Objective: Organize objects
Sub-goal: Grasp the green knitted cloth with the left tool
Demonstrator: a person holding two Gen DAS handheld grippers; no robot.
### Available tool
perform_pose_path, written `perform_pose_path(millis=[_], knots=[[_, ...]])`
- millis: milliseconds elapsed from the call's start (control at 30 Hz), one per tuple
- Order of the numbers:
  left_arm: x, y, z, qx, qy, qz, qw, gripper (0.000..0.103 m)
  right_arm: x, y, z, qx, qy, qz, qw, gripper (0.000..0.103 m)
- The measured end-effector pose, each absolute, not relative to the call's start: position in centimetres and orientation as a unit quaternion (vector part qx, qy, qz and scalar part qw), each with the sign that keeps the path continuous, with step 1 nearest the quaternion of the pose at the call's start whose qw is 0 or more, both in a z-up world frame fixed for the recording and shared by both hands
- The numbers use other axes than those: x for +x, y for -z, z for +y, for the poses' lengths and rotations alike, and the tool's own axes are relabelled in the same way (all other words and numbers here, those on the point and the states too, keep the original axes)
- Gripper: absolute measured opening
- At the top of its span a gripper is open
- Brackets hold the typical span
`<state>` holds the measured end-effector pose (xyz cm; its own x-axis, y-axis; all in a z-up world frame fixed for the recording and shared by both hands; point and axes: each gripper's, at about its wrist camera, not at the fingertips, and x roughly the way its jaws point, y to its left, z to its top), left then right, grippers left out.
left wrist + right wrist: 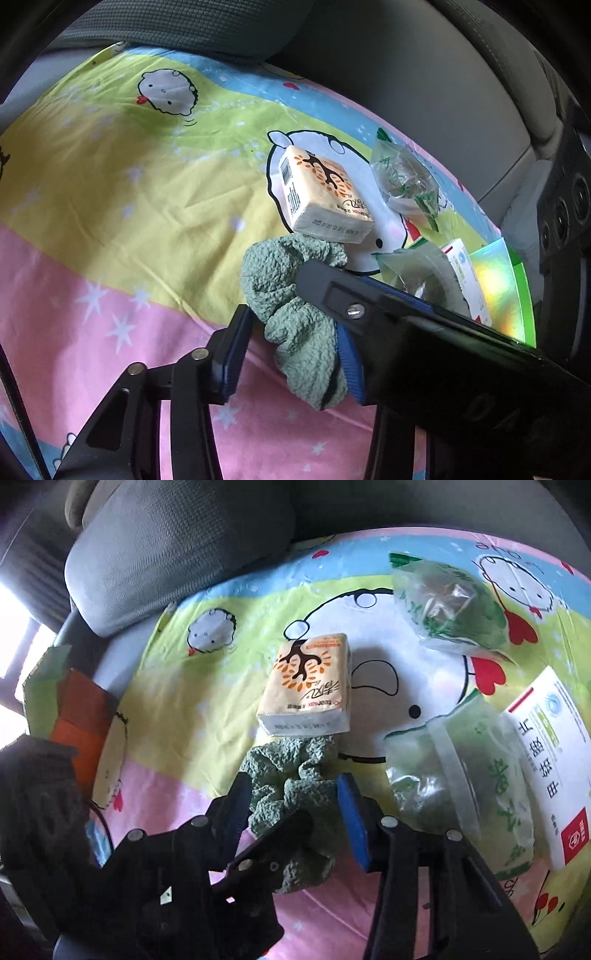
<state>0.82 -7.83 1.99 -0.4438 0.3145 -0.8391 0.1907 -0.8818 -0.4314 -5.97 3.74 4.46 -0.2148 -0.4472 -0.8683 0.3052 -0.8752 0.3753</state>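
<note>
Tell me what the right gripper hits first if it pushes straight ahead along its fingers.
The right gripper already has the green scrunchie between its fingers. Straight beyond it lies the tissue pack, which looks to be next, though depth is hard to judge.

We can read the word "tempo", upside down, on the yellow tissue pack [306, 686] in the middle of the right wrist picture, and big Chinese letters on the white box [550, 760] at the right edge.
</note>
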Motion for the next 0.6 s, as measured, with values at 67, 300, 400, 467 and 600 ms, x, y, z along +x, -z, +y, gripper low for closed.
perform_pose_path(millis=[67, 300, 400, 467, 600], knots=[[0.8, -1.8, -7.8, -0.527, -0.812, -0.247, 0.047, 0.037, -6.3, -4.0, 3.2, 0.582, 0.772, -0.056, 0.249, 0.048], [1.2, -2.3, -7.0, -0.527, -0.82, -0.218, 0.044, 0.03, -6.4, -2.8, 4.1, 0.594, 0.75, -0.103, 0.272, 0.03], [1.8, -3.4, -6.2, -0.511, -0.834, -0.202, 0.048, 0.028, -5.7, -3.8, 5.0, 0.576, 0.76, -0.114, 0.279, 0.029], [2.2, -4.6, -5.7, -0.492, -0.848, -0.191, 0.056, 0.028, -5.2, -4.7, 5.7, 0.559, 0.771, -0.117, 0.282, 0.029], [3.3, -7.0, -4.7, -0.451, -0.871, -0.18, 0.078, 0.028, -4.0, -7.4, 6.7, 0.52, 0.8, -0.113, 0.278, 0.029]])
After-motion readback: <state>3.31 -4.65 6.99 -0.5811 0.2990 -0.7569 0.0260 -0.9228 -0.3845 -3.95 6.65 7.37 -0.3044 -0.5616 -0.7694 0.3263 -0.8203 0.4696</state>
